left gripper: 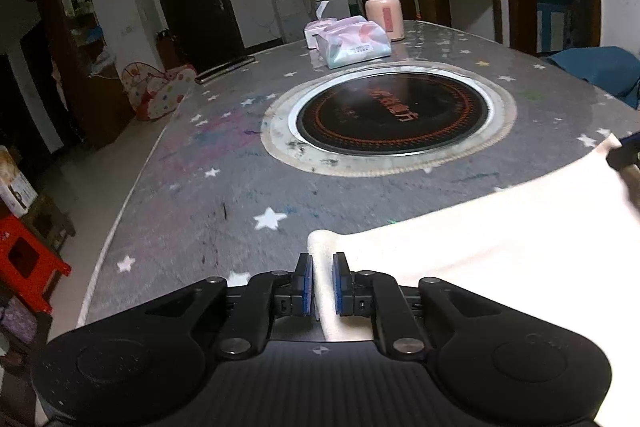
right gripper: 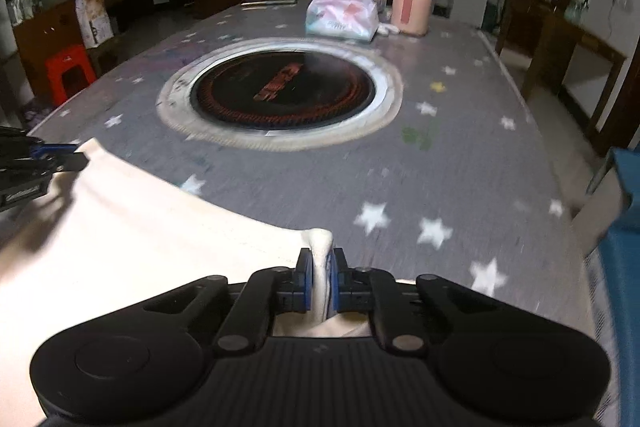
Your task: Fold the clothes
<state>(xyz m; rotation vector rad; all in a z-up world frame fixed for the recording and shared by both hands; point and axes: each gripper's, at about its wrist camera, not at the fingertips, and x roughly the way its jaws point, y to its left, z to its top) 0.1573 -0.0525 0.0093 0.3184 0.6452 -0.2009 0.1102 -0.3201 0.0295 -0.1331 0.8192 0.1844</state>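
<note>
A cream-white garment [left gripper: 500, 235] lies stretched over the near part of the grey star-patterned table [left gripper: 192, 195]. My left gripper [left gripper: 322, 263] is shut on its left corner, with cloth pinched between the blue pads. My right gripper [right gripper: 321, 259] is shut on the garment's [right gripper: 140, 239] right corner, a bunched fold of cloth standing up between its pads. Each gripper shows in the other's view: the right one [left gripper: 626, 157] at the far right edge, the left one [right gripper: 60, 157] at the far left edge, both on the cloth's far edge.
A round black cooktop [left gripper: 394, 113] is set into the middle of the table. Behind it lie a pink tissue pack [left gripper: 352, 43] and a pink bottle [left gripper: 383, 9]. A blue chair [right gripper: 624, 247] stands at the table's right edge, a red stool [left gripper: 24, 263] on the floor to the left.
</note>
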